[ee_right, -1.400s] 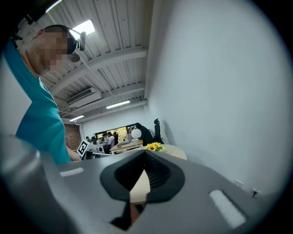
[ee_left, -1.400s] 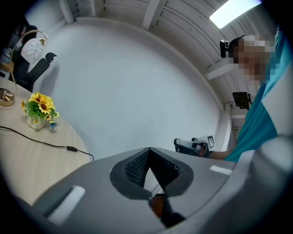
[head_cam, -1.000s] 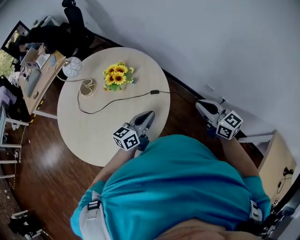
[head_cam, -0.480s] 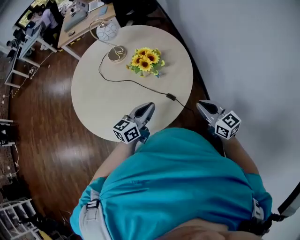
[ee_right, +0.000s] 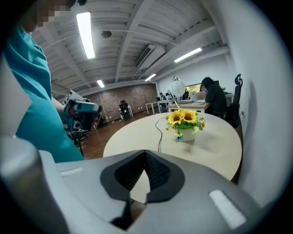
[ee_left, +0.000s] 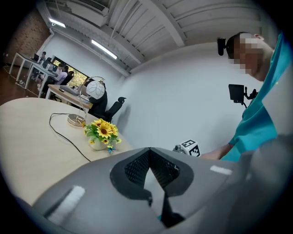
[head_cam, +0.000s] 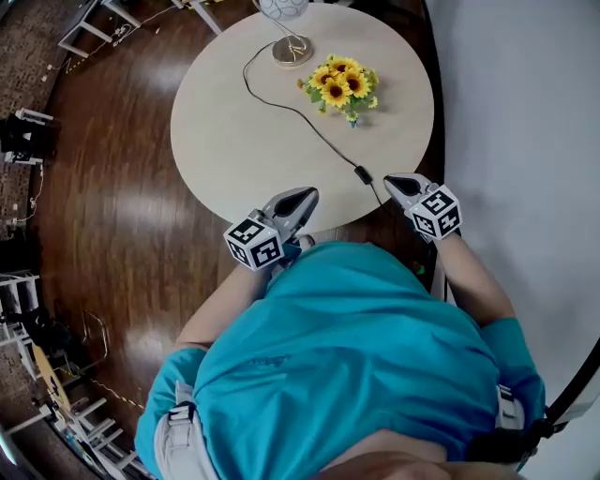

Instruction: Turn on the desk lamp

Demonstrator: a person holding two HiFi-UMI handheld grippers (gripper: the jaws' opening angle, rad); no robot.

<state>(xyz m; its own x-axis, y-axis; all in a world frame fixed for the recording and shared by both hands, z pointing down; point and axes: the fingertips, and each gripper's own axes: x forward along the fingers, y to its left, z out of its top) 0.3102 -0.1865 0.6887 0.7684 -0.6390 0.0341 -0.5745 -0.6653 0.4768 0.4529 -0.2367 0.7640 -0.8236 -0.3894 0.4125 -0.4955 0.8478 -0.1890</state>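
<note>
The desk lamp [head_cam: 284,19] stands at the far edge of the round table [head_cam: 225,141], its white globe head above a round metal base [head_cam: 292,52]. Its black cable [head_cam: 281,98] runs across the table to an inline switch [head_cam: 362,174] near the front edge. My left gripper [head_cam: 305,199] hovers shut over the near table edge. Just right of the switch, my right gripper [head_cam: 397,183] is also shut and holds nothing. The left gripper view shows the lamp [ee_left: 93,91] far off; the right gripper view shows it [ee_right: 177,88] behind the flowers.
A pot of sunflowers [head_cam: 343,82] stands on the table right of the cable, between the lamp and the switch. A white wall [head_cam: 525,112] runs close along the table's right side. Dark wooden floor [head_cam: 103,187] lies to the left. Desks and seated people are far behind.
The view has swung, and the table now lies straight ahead with the lamp at the far side. Both grippers have come over the near edge, the right one beside the cable's switch.
</note>
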